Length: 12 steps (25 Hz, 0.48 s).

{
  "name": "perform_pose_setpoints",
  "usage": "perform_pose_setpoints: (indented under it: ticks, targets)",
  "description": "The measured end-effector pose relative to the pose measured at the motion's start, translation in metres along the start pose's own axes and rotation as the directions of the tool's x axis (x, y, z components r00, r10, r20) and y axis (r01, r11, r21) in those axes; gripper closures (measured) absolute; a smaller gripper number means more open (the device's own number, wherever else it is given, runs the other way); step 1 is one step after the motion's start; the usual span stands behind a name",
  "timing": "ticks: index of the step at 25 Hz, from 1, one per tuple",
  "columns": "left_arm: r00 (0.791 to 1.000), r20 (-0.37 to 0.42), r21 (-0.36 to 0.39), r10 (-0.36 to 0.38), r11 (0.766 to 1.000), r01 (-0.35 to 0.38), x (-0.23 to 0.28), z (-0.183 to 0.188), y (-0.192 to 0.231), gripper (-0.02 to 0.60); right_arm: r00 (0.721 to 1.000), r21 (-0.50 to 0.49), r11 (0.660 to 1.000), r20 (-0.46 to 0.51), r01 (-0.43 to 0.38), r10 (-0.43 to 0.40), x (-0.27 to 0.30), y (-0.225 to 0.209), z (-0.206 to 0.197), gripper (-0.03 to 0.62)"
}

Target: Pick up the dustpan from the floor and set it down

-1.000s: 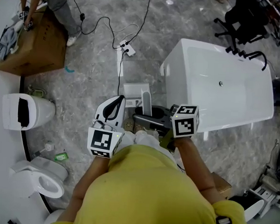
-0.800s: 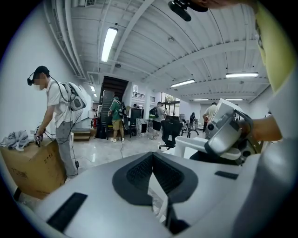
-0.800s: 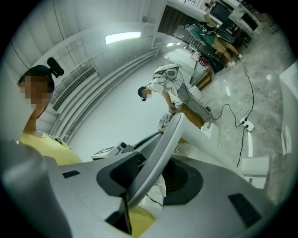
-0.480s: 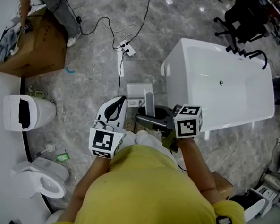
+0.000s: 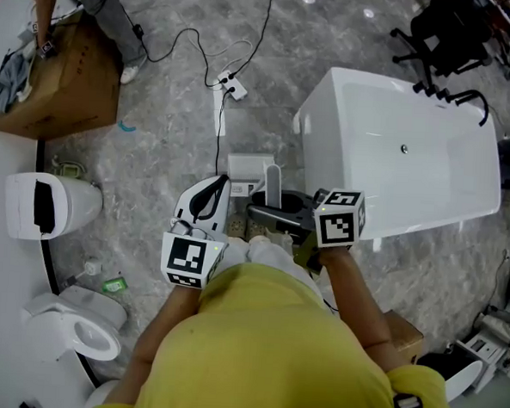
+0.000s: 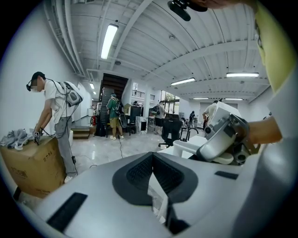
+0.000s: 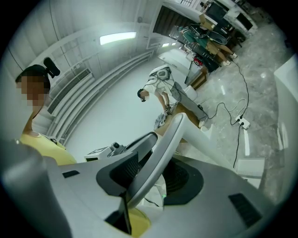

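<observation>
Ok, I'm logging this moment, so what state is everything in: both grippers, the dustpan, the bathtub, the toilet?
right gripper: shut on the dustpan's handle.
left gripper: jaws together, nothing held.
dustpan: gripped by its grey handle; whether it is clear of the floor cannot be told.
bathtub: upright, empty.
toilet: bowl uncovered.
</observation>
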<state>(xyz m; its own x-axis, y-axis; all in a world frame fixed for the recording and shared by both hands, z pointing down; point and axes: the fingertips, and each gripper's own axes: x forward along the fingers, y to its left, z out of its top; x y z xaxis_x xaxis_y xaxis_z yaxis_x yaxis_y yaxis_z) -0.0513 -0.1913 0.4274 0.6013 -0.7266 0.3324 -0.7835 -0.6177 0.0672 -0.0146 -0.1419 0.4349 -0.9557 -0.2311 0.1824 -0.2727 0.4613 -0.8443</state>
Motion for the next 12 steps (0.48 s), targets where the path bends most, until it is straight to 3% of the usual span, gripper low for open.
perform_pose_setpoints:
  ticks: [12]
  targets:
    - [1.000,-0.027,-0.015,0.009,1.000,-0.009,0.017,-0.005,0.014,0.580,0.998,0.021,0.999,-0.040,0.044,-0.043,0.025,-0.084,-0.006,0.431]
